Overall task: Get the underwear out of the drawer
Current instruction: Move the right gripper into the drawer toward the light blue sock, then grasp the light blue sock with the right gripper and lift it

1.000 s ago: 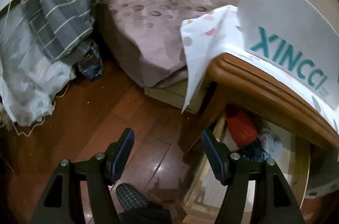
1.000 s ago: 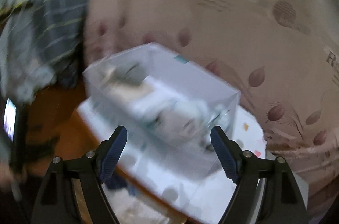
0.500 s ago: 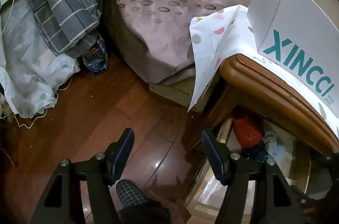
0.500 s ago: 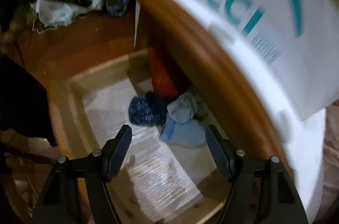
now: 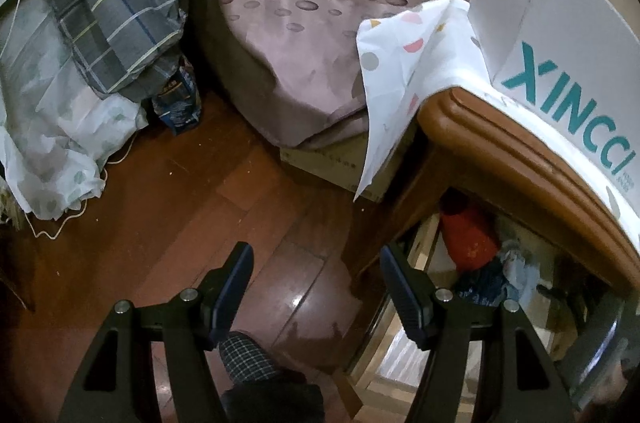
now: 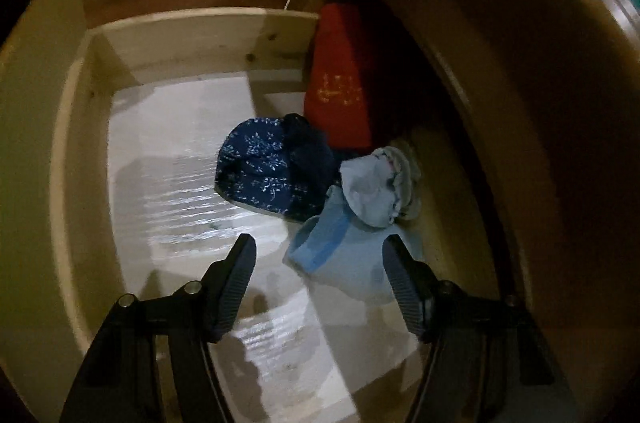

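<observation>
**Right gripper reaches into the open drawer for the underwear**

The step in hand is the reach; nothing is held yet. The drawer [image 6: 72,151] stands pulled out under the wooden top; its pale lined floor is mostly bare, and the clothing lies bunched at the side under that top. The right gripper [image 6: 320,271] points down into the drawer with its jaws closing, though no pad presses on cloth; a light blue garment [image 6: 340,255] lies between the fingertips, with a dark blue patterned piece [image 6: 264,167] and a red item [image 6: 340,83] beyond it. In the dim light which piece is the underwear cannot be told for certain; the light blue one seems likeliest. The left gripper [image 5: 316,283] hangs over the wooden floor [image 5: 160,223], jaws parted and empty.

The next move calls for lowering onto the light blue garment, pinching a fold, and lifting clear of the overhang.
</observation>
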Motion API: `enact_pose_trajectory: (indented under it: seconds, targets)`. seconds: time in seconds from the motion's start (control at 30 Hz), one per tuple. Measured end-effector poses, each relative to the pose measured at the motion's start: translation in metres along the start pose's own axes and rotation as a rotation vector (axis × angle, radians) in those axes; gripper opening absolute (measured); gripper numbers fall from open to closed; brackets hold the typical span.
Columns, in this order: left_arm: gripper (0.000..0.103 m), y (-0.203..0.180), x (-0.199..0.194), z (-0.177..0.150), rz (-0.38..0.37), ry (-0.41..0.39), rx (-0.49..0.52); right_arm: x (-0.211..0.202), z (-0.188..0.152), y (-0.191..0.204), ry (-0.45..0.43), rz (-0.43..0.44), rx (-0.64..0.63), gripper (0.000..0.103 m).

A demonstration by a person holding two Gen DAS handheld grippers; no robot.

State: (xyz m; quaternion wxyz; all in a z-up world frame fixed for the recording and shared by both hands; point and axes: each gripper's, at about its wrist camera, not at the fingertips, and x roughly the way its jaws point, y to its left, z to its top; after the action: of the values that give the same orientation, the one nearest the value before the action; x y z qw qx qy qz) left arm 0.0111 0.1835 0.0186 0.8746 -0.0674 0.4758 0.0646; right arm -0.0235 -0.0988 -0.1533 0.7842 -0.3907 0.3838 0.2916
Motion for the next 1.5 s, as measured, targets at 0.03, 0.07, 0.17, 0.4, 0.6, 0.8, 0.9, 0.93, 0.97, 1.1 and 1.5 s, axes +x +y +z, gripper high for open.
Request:
enact_pose_trajectory:
  seconds: [0.03, 0.07, 0.17, 0.4, 0.6, 0.8, 0.9, 0.93, 0.97, 1.1, 1.5]
  targets:
    - [0.068, -0.001, 0.001, -0.001, 0.006, 0.001, 0.008, 0.003, 0.0, 0.0, -0.014, -0.005, 0.001, 0.066]
    - [0.068, -0.002, 0.001, -0.001, 0.014, 0.0, 0.017, 0.006, -0.001, 0.001, -0.025, -0.01, -0.003, 0.066]
    - [0.068, -0.002, 0.001, 0.0, 0.023, -0.004, 0.023, 0.014, -0.005, -0.002, -0.033, -0.013, -0.009, 0.066]
    - [0.068, -0.004, 0.003, 0.0, 0.009, 0.009, 0.036, 0.039, -0.004, -0.024, -0.026, 0.0, 0.061, 0.067]
    - [0.068, -0.004, 0.004, 0.0, 0.0, 0.012, 0.038, 0.056, -0.008, -0.03, -0.009, -0.004, 0.071, 0.073]
    - [0.068, -0.007, 0.005, 0.0, -0.008, 0.018, 0.048, 0.063, -0.011, -0.038, 0.005, 0.02, 0.108, 0.086]
    - [0.068, -0.009, 0.006, -0.001, -0.008, 0.022, 0.056, 0.062, -0.011, -0.038, 0.011, 0.023, 0.114, 0.086]
    - [0.068, -0.01, 0.007, -0.001, -0.008, 0.025, 0.059, 0.062, -0.01, -0.038, 0.016, 0.029, 0.119, 0.085]
    - [0.068, -0.011, 0.007, -0.001, -0.008, 0.028, 0.062, 0.064, -0.009, -0.038, 0.021, 0.035, 0.123, 0.082]
    - [0.068, -0.012, 0.007, 0.0, -0.012, 0.026, 0.061, 0.064, -0.009, -0.042, 0.058, 0.078, 0.193, 0.065]
    - [0.068, -0.036, 0.011, -0.009, -0.046, 0.051, 0.16, 0.045, -0.019, -0.03, 0.183, 0.151, 0.207, 0.046]
